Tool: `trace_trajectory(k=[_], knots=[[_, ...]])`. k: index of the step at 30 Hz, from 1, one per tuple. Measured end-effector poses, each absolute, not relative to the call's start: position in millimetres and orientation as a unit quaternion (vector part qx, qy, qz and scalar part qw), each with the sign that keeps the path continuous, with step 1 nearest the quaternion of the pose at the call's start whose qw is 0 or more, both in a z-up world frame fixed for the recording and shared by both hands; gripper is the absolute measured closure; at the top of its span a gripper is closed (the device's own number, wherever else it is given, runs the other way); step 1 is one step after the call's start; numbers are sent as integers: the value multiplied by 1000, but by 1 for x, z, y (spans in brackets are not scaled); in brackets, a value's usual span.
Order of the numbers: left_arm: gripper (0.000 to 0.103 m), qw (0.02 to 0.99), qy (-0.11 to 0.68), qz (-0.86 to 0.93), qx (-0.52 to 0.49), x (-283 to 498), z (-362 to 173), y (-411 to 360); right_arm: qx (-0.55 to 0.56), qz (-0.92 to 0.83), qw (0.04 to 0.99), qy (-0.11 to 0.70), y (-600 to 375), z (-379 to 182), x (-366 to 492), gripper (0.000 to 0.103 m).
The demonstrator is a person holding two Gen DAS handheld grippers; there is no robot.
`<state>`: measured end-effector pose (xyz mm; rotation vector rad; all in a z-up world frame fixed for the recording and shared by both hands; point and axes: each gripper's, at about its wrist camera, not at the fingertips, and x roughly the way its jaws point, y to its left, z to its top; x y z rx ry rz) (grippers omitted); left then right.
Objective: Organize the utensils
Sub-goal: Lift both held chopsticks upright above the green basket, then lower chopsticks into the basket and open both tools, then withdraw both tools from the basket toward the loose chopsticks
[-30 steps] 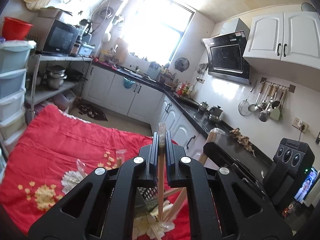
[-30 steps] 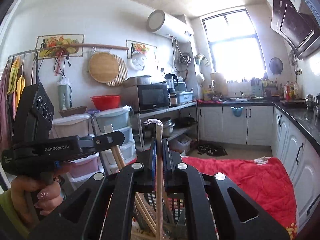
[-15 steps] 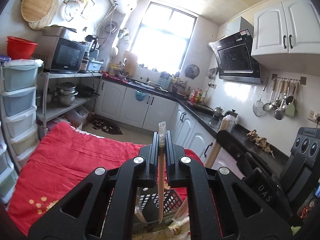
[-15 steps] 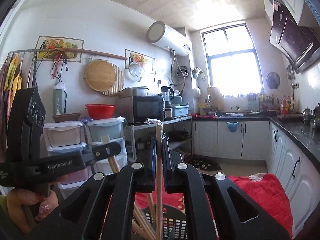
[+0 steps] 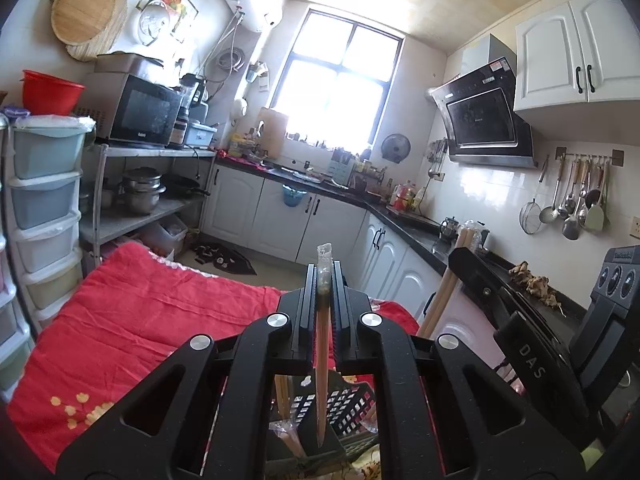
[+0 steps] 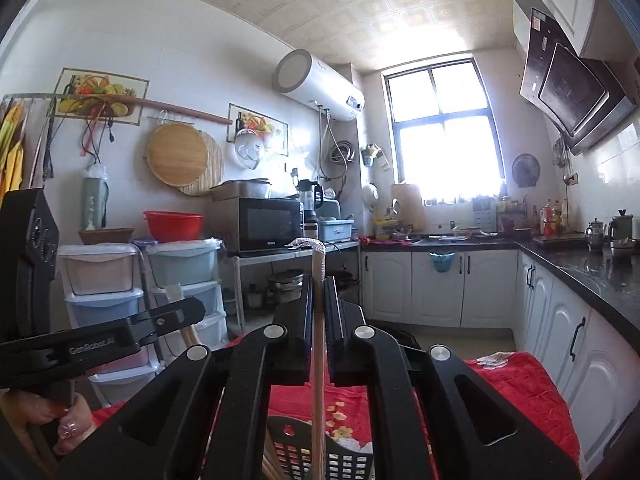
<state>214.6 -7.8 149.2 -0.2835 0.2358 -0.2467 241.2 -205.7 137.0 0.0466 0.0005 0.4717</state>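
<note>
My left gripper (image 5: pixel 323 276) is shut on a wrapped pair of wooden chopsticks (image 5: pixel 321 360) held upright, tip down over a black perforated utensil basket (image 5: pixel 340 408). Other wrapped chopsticks (image 5: pixel 286 420) stand in the basket. My right gripper (image 6: pixel 319 292) is shut on another wrapped pair of chopsticks (image 6: pixel 317 380), upright above the same basket (image 6: pixel 320 456). The right gripper shows in the left wrist view (image 5: pixel 520 320) with its chopsticks (image 5: pixel 444 292); the left gripper shows in the right wrist view (image 6: pixel 104 340).
The basket rests on a red floral cloth (image 5: pixel 132 320) over the table. Stacked plastic drawers (image 5: pixel 44 208), a metal shelf with a microwave (image 5: pixel 140 112) and white cabinets under a black counter (image 5: pixel 400 216) surround the table.
Both grippers have risen and tilted up, lifting their chopsticks higher above the basket. The table cloth has dropped lower in both views.
</note>
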Motion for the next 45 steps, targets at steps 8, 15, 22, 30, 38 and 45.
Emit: trace_trajectory(k=[8, 15, 22, 30, 38, 45], knots=[[100, 972, 128, -133, -146, 221, 131, -8, 34, 217, 975, 20, -208, 120, 257, 97], [99, 969, 134, -143, -147, 223, 120, -12, 35, 215, 975, 34, -207, 109, 258, 97], [99, 964, 157, -161, -141, 226, 110, -12, 37, 211, 975, 55, -206, 100, 258, 97], [67, 959, 171, -174, -145, 219, 107, -5, 50, 213, 973, 75, -210, 95, 251, 65], [44, 959, 162, -163, -164, 201, 112, 14, 47, 210, 973, 81, -217, 96, 234, 56], [27, 959, 149, -158, -182, 185, 121, 28, 46, 205, 974, 90, -226, 100, 222, 51]])
